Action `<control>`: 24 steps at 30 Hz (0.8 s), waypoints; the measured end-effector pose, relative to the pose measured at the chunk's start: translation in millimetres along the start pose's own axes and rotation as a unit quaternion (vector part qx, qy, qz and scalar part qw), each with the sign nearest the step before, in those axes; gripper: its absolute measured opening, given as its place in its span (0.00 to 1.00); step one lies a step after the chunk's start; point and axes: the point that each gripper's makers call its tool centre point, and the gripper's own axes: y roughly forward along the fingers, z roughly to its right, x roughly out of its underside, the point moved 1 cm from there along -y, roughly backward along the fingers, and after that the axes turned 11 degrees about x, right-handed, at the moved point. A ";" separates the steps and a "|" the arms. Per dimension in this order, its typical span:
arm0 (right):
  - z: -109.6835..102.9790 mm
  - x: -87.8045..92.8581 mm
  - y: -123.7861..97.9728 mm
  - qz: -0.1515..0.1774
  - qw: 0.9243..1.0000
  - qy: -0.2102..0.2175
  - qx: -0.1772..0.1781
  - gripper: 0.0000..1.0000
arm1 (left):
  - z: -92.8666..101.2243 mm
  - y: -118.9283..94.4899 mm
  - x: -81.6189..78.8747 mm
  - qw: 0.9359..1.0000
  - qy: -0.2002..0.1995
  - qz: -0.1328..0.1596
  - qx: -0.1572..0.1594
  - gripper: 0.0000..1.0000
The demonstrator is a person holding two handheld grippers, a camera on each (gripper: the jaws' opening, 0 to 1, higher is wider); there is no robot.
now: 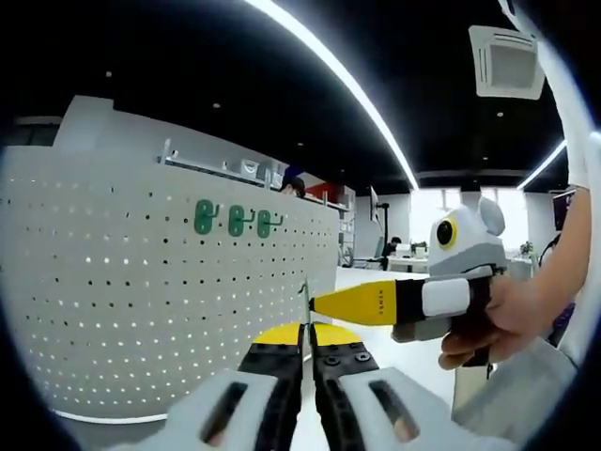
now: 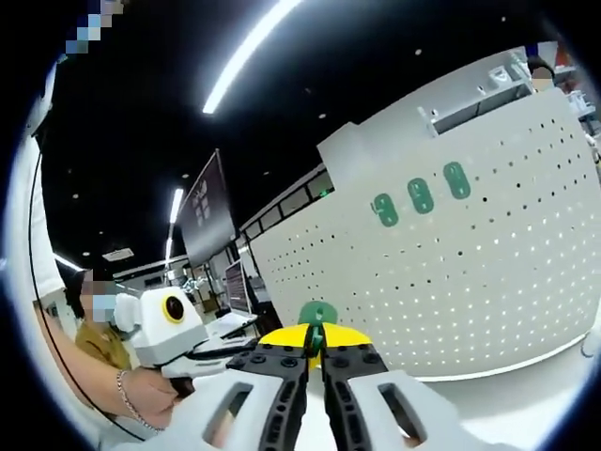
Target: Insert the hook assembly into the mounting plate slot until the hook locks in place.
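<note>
The white perforated mounting plate (image 1: 141, 301) stands upright and curves across the left of the left gripper view. It carries three green hooks (image 1: 237, 221) in a row. The plate (image 2: 451, 282) and these hooks (image 2: 420, 194) also lie ahead in the right gripper view. My right gripper (image 2: 316, 340) is shut on a green hook assembly (image 2: 317, 314), held short of the plate. That gripper (image 1: 317, 303) reaches in from the right in a hand (image 1: 493, 324), with a thin metal sliver (image 1: 304, 291) at its tip. My left gripper (image 1: 307, 331) is shut just below that tip.
A person's hand (image 2: 141, 385) holds my left gripper's body (image 2: 174, 329) at the lower left of the right gripper view. A white shelf (image 1: 216, 167) runs along the plate's top. Desks and monitors (image 2: 211, 221) stand behind. A pale tabletop (image 2: 526, 395) lies under the plate.
</note>
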 end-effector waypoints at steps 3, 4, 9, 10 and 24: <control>-0.4 -1.3 0.1 -0.001 1.000 0.011 0.002 0.01 | -0.4 -0.1 -1.0 1.000 0.000 0.003 -0.002 0.02; -0.2 -1.2 0.2 -0.003 1.000 0.019 0.004 0.01 | -0.5 -0.1 -1.3 1.000 0.003 0.002 -0.003 0.02; 0.3 -2.0 -0.6 -0.008 0.999 0.037 0.003 0.00 | -0.3 0.1 -1.3 1.000 0.013 -0.001 -0.003 0.02; 0.6 -2.0 -0.7 -0.007 0.999 0.042 0.002 0.00 | -0.4 0.2 -1.6 1.000 0.013 0.000 -0.003 0.03; 2.6 -0.6 -3.8 -0.011 0.999 0.039 0.000 0.00 | -4.3 1.3 14.5 0.999 -0.022 -0.028 0.010 0.55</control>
